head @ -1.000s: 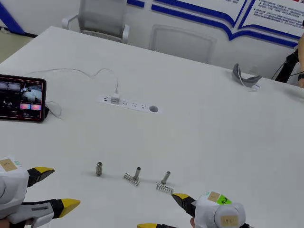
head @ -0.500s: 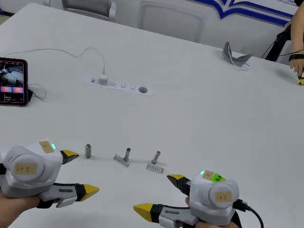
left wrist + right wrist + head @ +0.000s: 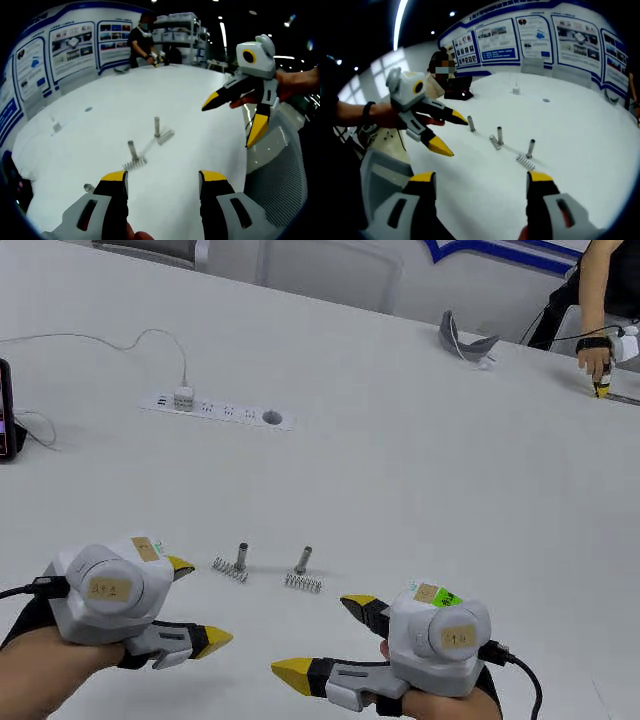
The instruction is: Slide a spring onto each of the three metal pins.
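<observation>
Holding your left gripper [image 3: 200, 602] spread and empty by the left pin [image 3: 471, 123], which probably carries its spring already. Middle pin [image 3: 241, 554] stands bare, loose spring [image 3: 228, 569] just beside its foot. Right pin [image 3: 303, 559] likewise, second spring [image 3: 302, 583] beside it. Your right gripper [image 3: 322, 638], spread too, holds nothing.

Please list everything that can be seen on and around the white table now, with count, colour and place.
table: one, white, under everything.
metal pins: three, grey, upright in a row ahead of the tools.
springs: two, silver, lying loose beside two pins.
power strip: one, white, far left.
tablet: one, dark, left edge.
grey object: one, far side.
another person's arm: one, far right corner.
left tool, right tool: white, yellow-tipped, open, near edge.
</observation>
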Motion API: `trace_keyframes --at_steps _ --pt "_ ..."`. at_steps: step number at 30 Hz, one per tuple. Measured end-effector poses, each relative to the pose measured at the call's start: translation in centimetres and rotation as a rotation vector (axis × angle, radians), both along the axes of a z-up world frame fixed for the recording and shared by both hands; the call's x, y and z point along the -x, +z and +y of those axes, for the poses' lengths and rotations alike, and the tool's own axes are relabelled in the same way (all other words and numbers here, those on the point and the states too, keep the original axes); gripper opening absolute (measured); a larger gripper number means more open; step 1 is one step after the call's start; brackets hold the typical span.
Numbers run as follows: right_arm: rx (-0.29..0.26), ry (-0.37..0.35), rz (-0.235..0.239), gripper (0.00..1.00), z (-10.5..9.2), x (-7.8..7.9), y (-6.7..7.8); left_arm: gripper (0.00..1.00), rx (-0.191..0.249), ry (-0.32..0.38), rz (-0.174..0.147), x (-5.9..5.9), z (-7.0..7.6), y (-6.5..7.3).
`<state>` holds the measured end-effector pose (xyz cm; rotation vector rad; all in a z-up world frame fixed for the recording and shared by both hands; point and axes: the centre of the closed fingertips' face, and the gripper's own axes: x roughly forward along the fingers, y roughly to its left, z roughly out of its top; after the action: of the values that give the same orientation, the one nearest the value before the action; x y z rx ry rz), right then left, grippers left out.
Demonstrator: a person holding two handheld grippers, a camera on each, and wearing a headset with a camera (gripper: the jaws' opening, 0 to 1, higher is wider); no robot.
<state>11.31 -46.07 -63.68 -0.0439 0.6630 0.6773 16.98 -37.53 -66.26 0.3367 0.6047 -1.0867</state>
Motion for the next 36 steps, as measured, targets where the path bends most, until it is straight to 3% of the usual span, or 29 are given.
trace_keyframes --at_steps 8,15,24,27,36 --pt "-0.001 -0.016 0.009 0.75 -0.8 0.2 -0.1 0.55 -0.027 -0.012 -0.012 -1.7 -1.7 -0.8" --pt "-0.002 -0.032 0.010 0.74 -1.4 0.4 0.0 0.53 -0.047 -0.018 0.002 -3.1 -2.5 -2.4" --pt "-0.014 -0.062 0.008 0.74 -2.1 0.6 0.1 0.51 -0.082 -0.014 0.019 -4.6 -2.1 -4.4" --pt "-0.016 -0.070 0.015 0.74 -2.3 0.8 -0.1 0.51 -0.062 0.006 0.028 -5.2 -2.1 -4.5" --pt "-0.023 -0.078 0.013 0.74 -2.1 0.9 -0.1 0.46 -0.072 -0.005 0.030 -5.8 -2.2 -5.7"
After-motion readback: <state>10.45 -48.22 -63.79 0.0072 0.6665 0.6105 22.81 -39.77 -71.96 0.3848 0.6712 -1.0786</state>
